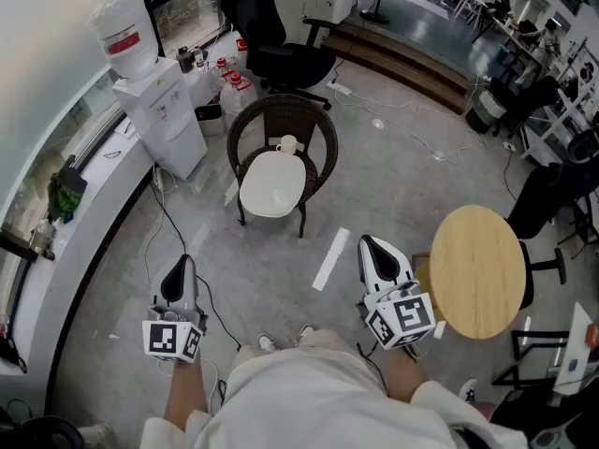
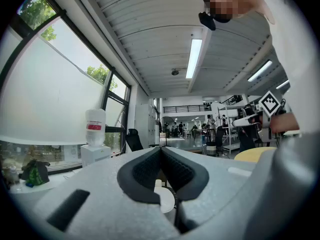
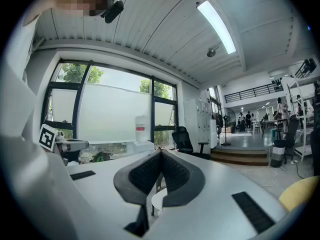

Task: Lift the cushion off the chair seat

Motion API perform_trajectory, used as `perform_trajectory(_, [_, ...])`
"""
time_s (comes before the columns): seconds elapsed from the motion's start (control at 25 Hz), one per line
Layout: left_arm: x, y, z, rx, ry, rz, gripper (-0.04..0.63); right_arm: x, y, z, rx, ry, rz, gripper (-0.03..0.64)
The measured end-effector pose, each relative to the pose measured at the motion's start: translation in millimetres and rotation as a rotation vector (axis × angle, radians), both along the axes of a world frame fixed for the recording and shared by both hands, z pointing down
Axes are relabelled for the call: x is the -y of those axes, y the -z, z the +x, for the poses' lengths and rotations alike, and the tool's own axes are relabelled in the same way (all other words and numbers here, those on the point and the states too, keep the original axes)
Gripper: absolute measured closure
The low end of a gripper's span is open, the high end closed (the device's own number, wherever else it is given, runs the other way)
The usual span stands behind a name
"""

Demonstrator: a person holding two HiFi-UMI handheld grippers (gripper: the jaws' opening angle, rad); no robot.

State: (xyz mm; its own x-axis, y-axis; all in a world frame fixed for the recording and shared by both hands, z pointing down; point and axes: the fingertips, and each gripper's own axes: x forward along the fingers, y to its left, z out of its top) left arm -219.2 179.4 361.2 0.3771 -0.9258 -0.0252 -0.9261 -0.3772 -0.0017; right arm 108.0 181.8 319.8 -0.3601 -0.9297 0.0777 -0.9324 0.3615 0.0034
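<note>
A white cushion (image 1: 271,183) lies on the seat of a dark wicker chair (image 1: 323,143) in the middle of the floor, well ahead of me. A small white object (image 1: 287,144) rests at the cushion's back edge. My left gripper (image 1: 182,266) and right gripper (image 1: 368,242) are held level and point toward the chair, both far short of it. In the left gripper view the left gripper (image 2: 161,149) has its jaws closed tip to tip, and a bit of the cushion (image 2: 165,200) shows below them. The right gripper (image 3: 160,152) is shut too, with nothing in it.
A water dispenser (image 1: 164,115) with a bottle stands left of the chair by the window counter (image 1: 89,213). A black office chair (image 1: 271,40) is behind it. A round wooden table (image 1: 477,269) stands close on my right. Cables (image 1: 168,223) and white tape strips (image 1: 329,258) lie on the floor.
</note>
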Motion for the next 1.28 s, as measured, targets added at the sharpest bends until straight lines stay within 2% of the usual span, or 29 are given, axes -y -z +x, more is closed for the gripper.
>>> perform_trajectory(0.36, [11,1,8,0.007,-0.009,0.016,0.578,15,-3,-3,-0.022,0.040,0.005,0.615])
perform_trajectory(0.64, [22,6,17,-0.003,-0.038,0.027,0.572,22,10,2,0.069,0.075,0.045,0.615])
perform_trajectory(0.68, [24,7,18,-0.006,-0.038,0.029,0.558,23,10,3,0.067,0.075,0.048,0.615])
perform_trajectory(0.76, [27,8,18,-0.014,-0.037,0.028,0.444,26,9,5,0.067,0.073,0.047,0.615])
perform_trajectory(0.92, [29,8,13,-0.014,-0.021,0.031,0.332,31,10,8,0.077,0.074,0.050,0.615])
perform_trajectory(1.16, [28,14,15,0.001,0.033,0.059,0.183,36,8,21,0.084,0.086,0.048,0.615])
perform_trajectory(1.28, [24,12,23,0.020,0.053,0.047,0.144,36,3,31,0.090,0.095,0.033,0.615])
